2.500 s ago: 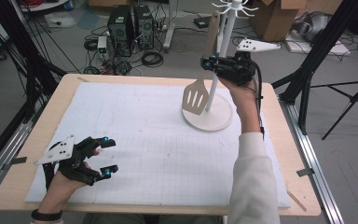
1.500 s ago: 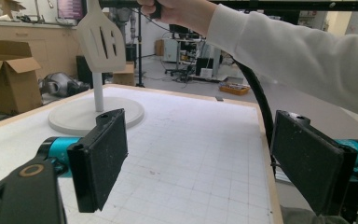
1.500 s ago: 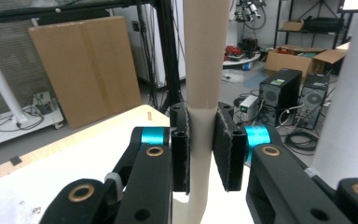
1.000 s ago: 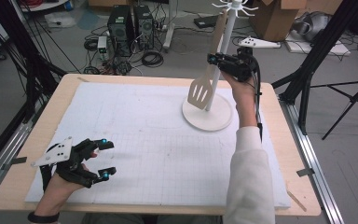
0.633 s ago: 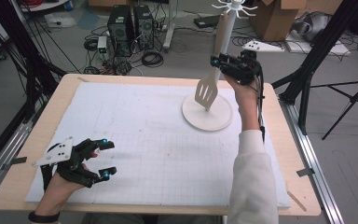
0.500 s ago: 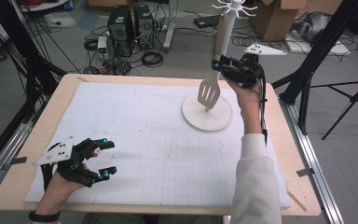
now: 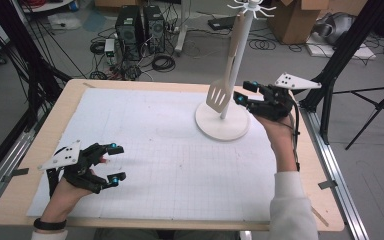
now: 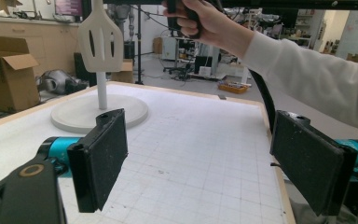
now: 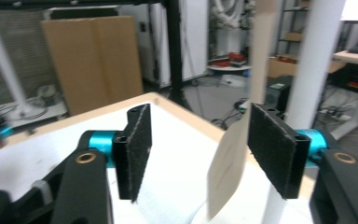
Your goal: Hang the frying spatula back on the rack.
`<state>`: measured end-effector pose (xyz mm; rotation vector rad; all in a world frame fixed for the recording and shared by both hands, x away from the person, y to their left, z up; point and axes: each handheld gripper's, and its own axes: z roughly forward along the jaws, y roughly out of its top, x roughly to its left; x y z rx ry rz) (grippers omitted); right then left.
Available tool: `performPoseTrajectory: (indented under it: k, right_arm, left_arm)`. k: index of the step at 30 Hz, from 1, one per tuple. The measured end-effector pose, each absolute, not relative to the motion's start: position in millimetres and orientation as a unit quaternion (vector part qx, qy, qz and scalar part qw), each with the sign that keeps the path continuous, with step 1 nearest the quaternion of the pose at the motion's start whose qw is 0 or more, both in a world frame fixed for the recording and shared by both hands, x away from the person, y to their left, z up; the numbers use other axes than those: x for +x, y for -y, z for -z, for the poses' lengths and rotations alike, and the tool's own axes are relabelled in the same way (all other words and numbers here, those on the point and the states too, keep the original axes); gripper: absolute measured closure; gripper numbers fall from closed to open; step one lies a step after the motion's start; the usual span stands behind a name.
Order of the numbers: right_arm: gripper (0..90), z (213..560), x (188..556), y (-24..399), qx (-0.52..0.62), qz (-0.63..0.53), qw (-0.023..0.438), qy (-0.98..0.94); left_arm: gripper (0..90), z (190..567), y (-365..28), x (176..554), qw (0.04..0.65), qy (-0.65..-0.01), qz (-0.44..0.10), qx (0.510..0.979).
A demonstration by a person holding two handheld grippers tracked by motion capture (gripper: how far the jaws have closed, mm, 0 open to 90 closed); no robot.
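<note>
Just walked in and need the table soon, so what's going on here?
A person with a gripper in each hand is hanging a spatula on a white rack. The spatula hangs from the rack's top. The right gripper, jaws just opened, sits beside the spatula without pressing it. The left gripper rests open on the mat, holding nothing.

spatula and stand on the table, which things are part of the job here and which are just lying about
In the job:
- spatula, hanging on the stand
- stand, white, round base
- right gripper, fingers just opened, off the spatula

Lying about:
- left gripper, open, idle on the mat
- cardboard box
- computer towers and cables on the floor
</note>
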<state>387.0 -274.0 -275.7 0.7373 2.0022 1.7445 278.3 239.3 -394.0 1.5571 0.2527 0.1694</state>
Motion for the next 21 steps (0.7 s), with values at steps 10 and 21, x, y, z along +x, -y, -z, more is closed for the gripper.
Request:
performPoseTrajectory:
  k: [10,21]
  right_arm:
    - [26.3,307,330,269,0.196,-0.621,0.156,-0.743]
    - [22.1,367,279,266,0.184,-0.63,0.146,-0.74]
  left_arm:
    - [19.4,395,-232,283,0.698,-0.109,-0.075,0.704]
    - [19.7,396,-229,284,0.698,-0.107,-0.075,0.704]
